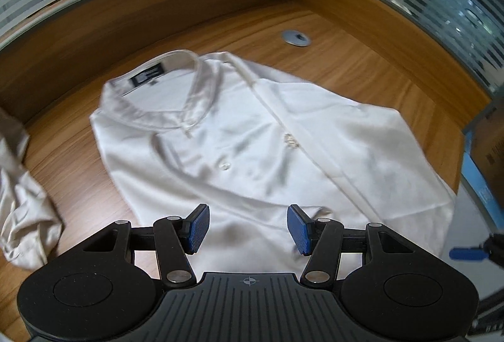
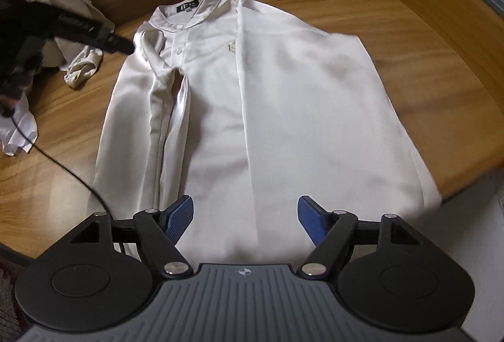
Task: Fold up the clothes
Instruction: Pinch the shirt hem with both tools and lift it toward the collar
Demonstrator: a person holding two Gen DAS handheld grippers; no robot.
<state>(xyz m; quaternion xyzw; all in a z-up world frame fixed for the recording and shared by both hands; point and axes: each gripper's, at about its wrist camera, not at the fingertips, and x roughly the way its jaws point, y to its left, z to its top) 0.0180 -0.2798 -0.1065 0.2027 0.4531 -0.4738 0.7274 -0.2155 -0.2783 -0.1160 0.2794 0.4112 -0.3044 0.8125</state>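
lying flat, white shirt (image 1: 252, 134), both fingers (image 1: 249, 228) (image 2: 245, 222) apart and empty, black cable (image 2: 72, 171) only in right view

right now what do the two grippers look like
Both match: the left gripper and right gripper each have a ribbed grey body with a small crosshair mark, two round black discs at the sides, black link arms with silver pivot pins, and blue textured pads on the fingers. No hands or sleeves are clearly seen.
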